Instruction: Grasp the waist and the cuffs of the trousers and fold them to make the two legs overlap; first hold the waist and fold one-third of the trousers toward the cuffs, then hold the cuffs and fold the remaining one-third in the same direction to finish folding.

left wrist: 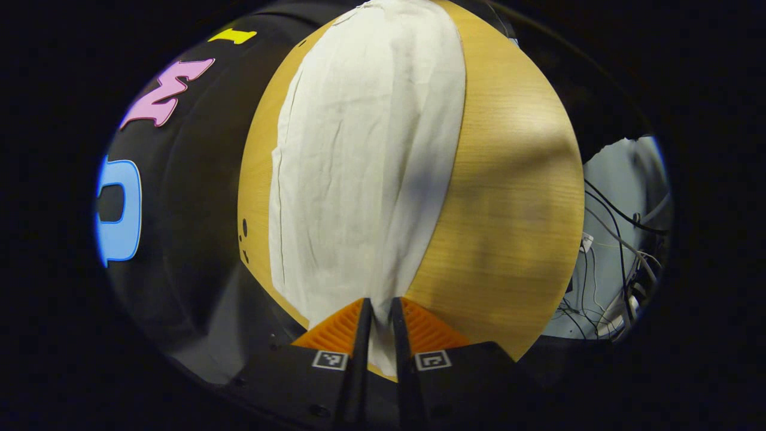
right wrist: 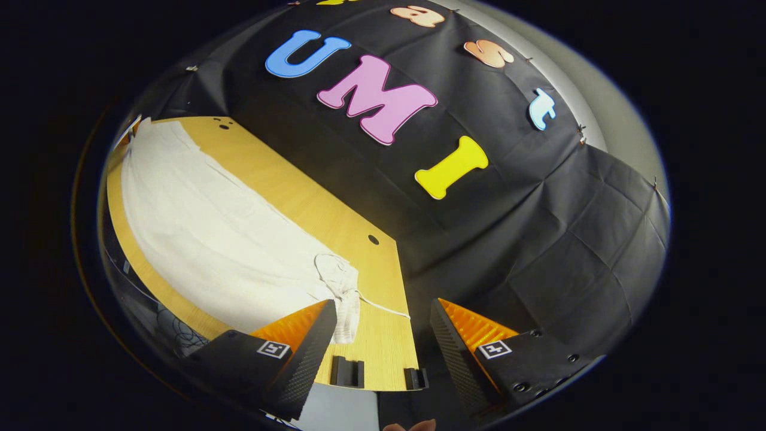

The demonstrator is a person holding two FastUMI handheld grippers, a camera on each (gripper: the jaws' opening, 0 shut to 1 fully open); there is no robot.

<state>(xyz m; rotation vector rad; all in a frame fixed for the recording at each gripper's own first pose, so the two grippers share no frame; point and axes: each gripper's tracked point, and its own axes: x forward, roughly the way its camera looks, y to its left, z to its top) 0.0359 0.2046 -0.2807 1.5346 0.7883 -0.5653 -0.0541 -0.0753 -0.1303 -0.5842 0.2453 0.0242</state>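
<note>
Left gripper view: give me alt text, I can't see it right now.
The left gripper, jaws nearly closed, pinches the near end of the cream-white cloth trousers, which stretch away flat along the light wooden table. Tangled cables lie on the floor beyond the table's right edge.

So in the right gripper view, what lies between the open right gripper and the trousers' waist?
Only bare wooden table, crossed by the thin drawstring. The right gripper is open, one finger beside the trousers at the waist.
</note>
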